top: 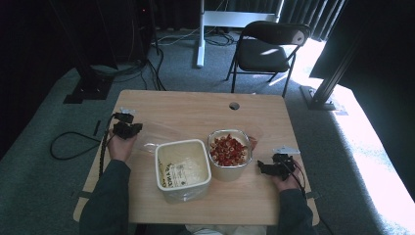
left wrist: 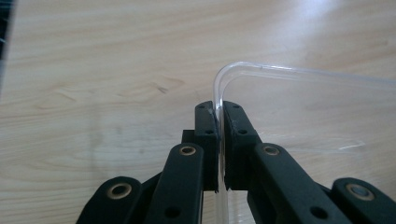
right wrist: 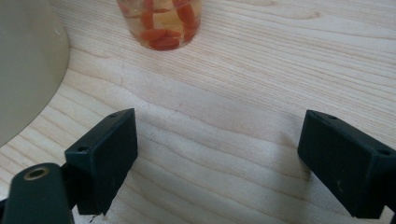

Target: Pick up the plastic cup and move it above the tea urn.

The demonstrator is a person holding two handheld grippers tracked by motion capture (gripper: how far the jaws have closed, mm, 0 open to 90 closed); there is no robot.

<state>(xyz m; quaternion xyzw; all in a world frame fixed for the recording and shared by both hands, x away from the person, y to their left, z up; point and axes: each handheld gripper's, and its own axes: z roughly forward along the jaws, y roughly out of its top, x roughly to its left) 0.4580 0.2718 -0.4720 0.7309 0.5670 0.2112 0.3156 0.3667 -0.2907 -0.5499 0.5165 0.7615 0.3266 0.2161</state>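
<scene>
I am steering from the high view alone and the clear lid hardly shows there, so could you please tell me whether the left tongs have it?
Observer: Yes, the left tongs are shut on the clear lid, pinching its rim beside a rounded corner.
Operator: Thank you. Are the right tongs holding anything?
Observer: No, the right tongs stand wide open over bare table.

In the left gripper view the clear lid (left wrist: 303,112) runs off the right edge, its near rim hidden between the jaws. In the right gripper view the red-filled container (right wrist: 163,23) and the pale tub (right wrist: 23,65) are cut off by the frame edges.
</scene>
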